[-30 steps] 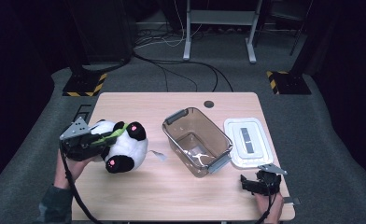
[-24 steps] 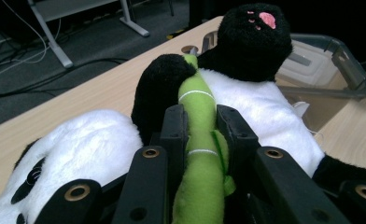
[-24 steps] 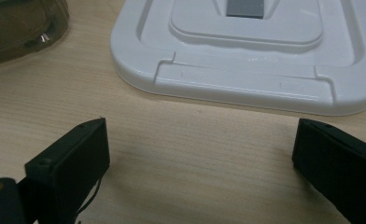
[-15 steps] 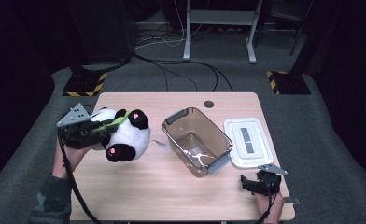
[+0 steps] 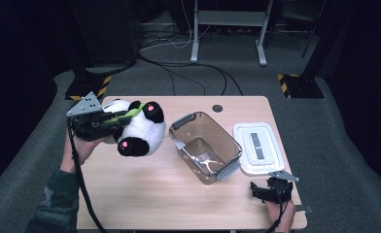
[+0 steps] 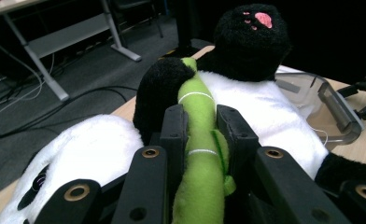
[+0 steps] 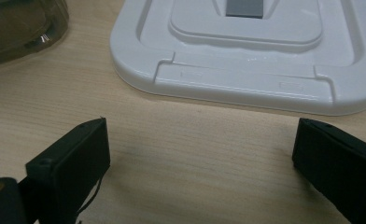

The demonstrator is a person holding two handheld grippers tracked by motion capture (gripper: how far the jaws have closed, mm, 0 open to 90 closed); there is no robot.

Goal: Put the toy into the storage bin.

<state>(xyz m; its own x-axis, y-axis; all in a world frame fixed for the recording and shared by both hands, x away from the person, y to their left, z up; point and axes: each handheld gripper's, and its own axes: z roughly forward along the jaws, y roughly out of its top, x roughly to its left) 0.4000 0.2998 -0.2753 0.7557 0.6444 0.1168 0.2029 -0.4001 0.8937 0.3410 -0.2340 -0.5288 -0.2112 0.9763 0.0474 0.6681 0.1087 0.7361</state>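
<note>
Two black fingers (image 6: 174, 133) of the left gripper (image 6: 200, 135) pinch the green stalk (image 6: 200, 154) sewn to a toy panda (image 5: 137, 127), which hangs clear above the left part of the wooden surface (image 5: 145, 194), just left of an open clear box (image 5: 204, 146). A hand (image 5: 84, 148) in a patterned sleeve (image 5: 55, 201) carries that gripper. Near the front right edge, the right gripper (image 5: 270, 189) rests low over the surface with its fingers (image 7: 73, 158) spread wide on nothing, pointing at the white lid (image 5: 259, 147) that lies flat just right of the box.
</note>
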